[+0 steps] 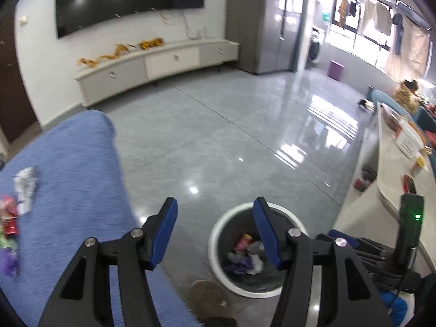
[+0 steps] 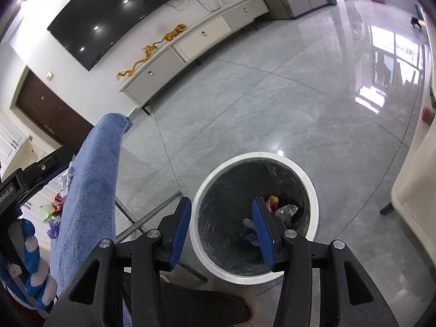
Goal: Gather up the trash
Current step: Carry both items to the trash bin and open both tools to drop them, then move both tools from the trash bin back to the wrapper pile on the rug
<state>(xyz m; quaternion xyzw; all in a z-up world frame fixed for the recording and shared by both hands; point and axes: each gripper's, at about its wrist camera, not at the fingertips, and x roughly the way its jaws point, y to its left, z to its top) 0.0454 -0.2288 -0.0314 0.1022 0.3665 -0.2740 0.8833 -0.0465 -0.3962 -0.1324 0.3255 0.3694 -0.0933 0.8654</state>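
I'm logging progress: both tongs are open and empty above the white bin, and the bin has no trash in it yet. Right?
Not quite: the white bin already holds several wrappers, as the right wrist view shows. The left tongs and right tongs are indeed open and empty.

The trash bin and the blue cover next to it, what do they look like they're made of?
Trash bin: likely smooth white plastic, going by its even glossy rim, with a thin dark crinkly liner, probably plastic film. Blue cover: soft terry-like fabric, matte and nubby, draping in folds.

Black linkage arms, blue-padded jaws, silver screws
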